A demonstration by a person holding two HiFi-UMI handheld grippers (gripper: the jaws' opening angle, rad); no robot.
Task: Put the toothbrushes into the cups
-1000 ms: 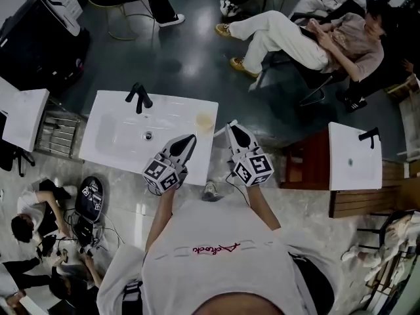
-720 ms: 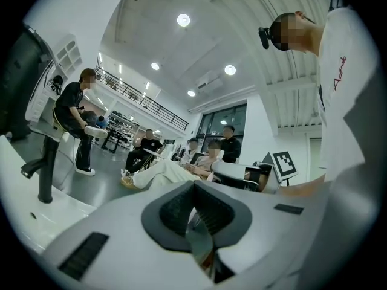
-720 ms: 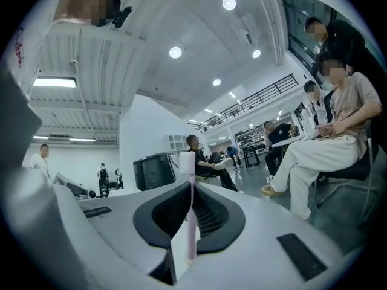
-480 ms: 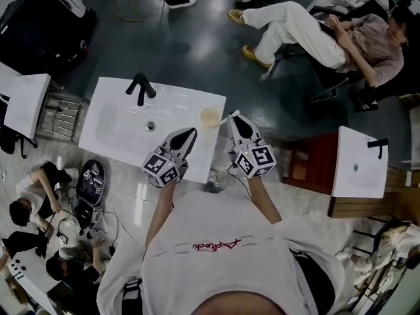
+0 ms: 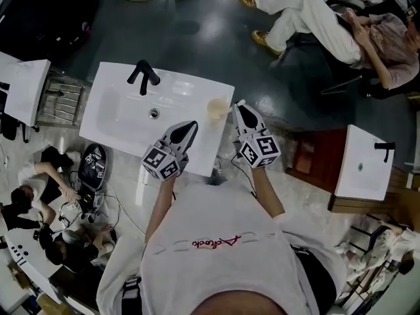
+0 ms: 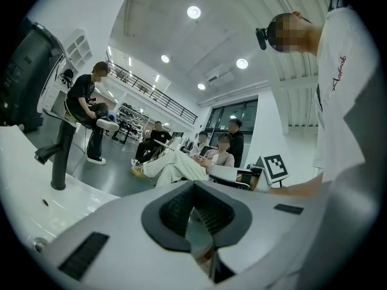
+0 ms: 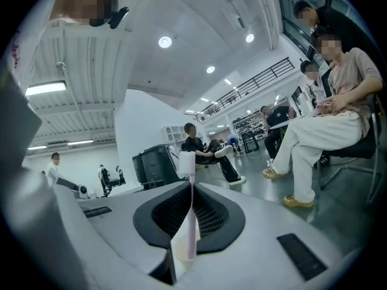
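A translucent cup (image 5: 217,107) stands on the right rim of the white sink (image 5: 118,120). My right gripper (image 5: 239,108) is just right of the cup, shut on a pale toothbrush (image 7: 191,213). The brush stands upright between the pads, its head (image 7: 187,162) above the jaws; in the head view only a short stub (image 5: 231,106) shows, pointing at the cup. My left gripper (image 5: 190,125) hovers over the sink's front right part, below and left of the cup. Its jaws meet at the tip (image 6: 193,189), and I see nothing held between them.
A black faucet (image 5: 142,75) stands at the back of the sink, with a drain (image 5: 153,113) in the basin. A second white sink (image 5: 360,165) is at the right. Seated people (image 5: 328,25) are beyond, and others crouch on the floor at the left (image 5: 39,195).
Both grippers have moved forward and down toward the sink. The right one, still holding the toothbrush, is now closer beside the cup.
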